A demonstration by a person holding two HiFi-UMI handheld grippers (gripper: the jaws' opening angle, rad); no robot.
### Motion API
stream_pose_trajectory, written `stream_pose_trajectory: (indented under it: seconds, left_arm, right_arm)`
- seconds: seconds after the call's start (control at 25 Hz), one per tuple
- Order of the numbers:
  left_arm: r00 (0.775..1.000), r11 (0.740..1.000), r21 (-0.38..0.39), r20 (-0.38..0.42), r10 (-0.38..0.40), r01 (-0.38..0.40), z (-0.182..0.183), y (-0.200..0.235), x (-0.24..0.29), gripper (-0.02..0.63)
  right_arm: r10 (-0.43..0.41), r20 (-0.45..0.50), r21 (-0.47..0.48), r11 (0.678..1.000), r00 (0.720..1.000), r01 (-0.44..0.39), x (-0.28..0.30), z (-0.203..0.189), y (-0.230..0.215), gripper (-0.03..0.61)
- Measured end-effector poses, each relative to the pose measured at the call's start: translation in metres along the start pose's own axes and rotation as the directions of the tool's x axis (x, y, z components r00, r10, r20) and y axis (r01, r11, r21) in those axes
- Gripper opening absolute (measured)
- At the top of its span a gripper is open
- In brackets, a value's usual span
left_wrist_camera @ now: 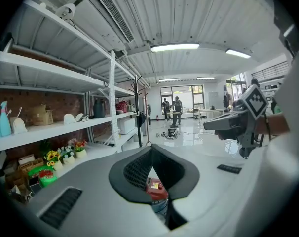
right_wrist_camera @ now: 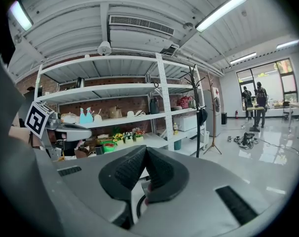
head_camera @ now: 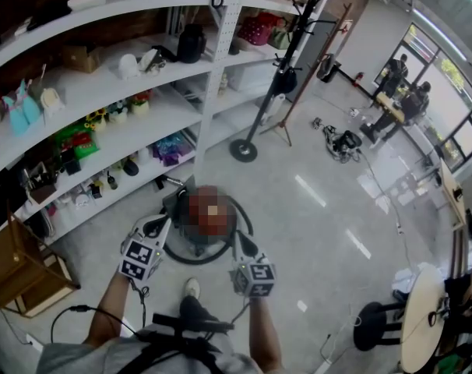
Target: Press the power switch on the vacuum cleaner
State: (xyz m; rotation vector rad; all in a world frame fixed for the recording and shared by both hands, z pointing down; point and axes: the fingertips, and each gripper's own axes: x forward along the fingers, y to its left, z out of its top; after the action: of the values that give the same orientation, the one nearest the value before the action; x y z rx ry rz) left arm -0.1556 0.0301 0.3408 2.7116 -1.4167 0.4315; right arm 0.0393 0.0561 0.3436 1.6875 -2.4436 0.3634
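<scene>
The vacuum cleaner (head_camera: 181,209) stands on the floor right in front of me; a mosaic patch covers its top, so no switch shows. A black hose (head_camera: 191,257) loops round its near side. My left gripper (head_camera: 160,226) hangs at its left edge, my right gripper (head_camera: 244,244) at its near right edge. In the left gripper view the jaws of the left gripper (left_wrist_camera: 151,149) meet at the tips with nothing held, and a red part of the vacuum cleaner (left_wrist_camera: 154,186) shows through the gap behind them. The right gripper (right_wrist_camera: 145,149) also stands shut and empty.
White shelving (head_camera: 103,92) with flower pots, bottles and boxes runs along the left. A black coat stand (head_camera: 244,149) stands beyond the vacuum. A wooden crate (head_camera: 18,275) sits at left, a round table (head_camera: 423,318) and stool (head_camera: 376,322) at right. People (head_camera: 403,100) stand far off.
</scene>
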Motion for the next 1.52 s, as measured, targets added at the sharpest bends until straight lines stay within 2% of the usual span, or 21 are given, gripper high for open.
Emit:
stream_pose_trajectory:
  seconds: [0.56,0.76,1.16,1.52]
  left_arm:
    - [0.999,0.999,0.010,-0.018,0.033,-0.033,0.034,0.037,0.106,0.006]
    - [0.999,0.999,0.011,-0.021,0.032,-0.031,0.039,0.038,0.132,0.006]
    - [0.998,0.999,0.010,-0.036,0.054,-0.054,0.044,0.040,0.155,0.006]
    - [0.999,1.000,0.019,-0.045,0.015,-0.014,0.042,0.032,0.177,0.006]
  right_arm:
    - [0.064,-0.022,0.039,0.997,0.998,-0.063,0.097,0.023,-0.070,0.012]
    - [0.046,-0.023,0.040,0.998,0.999,-0.045,0.116,0.028,-0.094,0.012]
    - [0.076,-0.007,0.044,0.996,0.997,-0.076,0.134,0.031,-0.114,0.012]
    - [0.055,-0.015,0.085,0.995,0.998,-0.054,0.131,0.026,-0.125,0.012]
